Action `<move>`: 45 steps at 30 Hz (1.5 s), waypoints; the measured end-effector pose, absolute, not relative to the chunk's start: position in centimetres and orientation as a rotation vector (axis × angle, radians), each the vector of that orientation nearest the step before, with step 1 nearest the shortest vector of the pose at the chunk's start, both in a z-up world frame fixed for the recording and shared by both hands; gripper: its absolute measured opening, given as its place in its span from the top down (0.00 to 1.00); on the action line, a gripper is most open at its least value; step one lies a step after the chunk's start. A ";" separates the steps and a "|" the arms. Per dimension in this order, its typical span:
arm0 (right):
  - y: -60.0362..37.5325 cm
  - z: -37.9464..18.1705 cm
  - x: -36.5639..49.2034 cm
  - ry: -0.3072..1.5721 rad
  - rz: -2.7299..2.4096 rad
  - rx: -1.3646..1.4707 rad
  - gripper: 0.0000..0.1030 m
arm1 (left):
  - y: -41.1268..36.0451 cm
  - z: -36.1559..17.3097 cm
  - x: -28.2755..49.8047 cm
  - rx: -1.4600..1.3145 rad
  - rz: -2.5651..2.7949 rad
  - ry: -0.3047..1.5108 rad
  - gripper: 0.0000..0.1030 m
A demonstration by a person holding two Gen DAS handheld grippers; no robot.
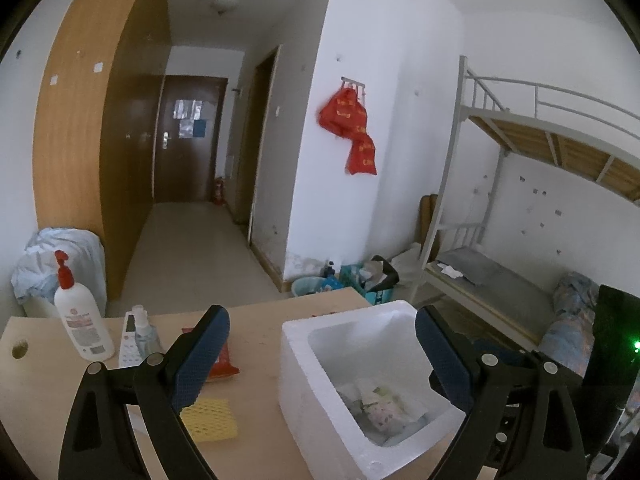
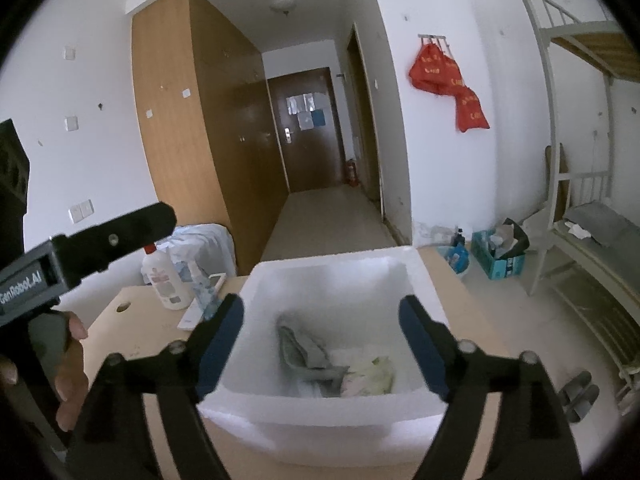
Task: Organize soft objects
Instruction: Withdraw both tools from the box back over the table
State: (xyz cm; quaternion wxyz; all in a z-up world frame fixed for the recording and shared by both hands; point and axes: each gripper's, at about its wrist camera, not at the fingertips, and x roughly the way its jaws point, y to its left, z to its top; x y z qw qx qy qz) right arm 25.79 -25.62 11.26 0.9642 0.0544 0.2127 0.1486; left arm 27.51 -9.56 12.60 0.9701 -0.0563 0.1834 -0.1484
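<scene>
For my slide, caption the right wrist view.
Open right hand-held gripper above foam box holding soft items.

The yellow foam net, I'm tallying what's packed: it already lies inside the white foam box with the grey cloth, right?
Not quite. The yellow foam net still lies on the table, left of the white foam box, as the left wrist view shows. The grey cloth is inside the box.

White walls (image 1: 420,20), wooden wardrobe (image 1: 80,120) — metal bunk bed (image 1: 540,128) opposite
</scene>
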 end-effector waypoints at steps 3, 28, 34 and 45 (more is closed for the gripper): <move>-25.7 11.5 25.4 0.419 0.292 0.112 0.11 | -9.6 12.9 27.1 -0.108 -0.302 0.359 0.08; -23.8 12.7 16.0 0.300 0.304 0.092 0.00 | -7.2 14.2 15.2 -0.058 -0.231 0.267 0.00; -23.1 12.7 12.2 0.260 0.311 0.078 0.00 | -6.2 14.1 10.8 -0.058 -0.241 0.242 0.00; -22.8 12.4 6.5 0.203 0.341 0.081 0.00 | -5.2 13.3 3.5 -0.059 -0.223 0.188 0.00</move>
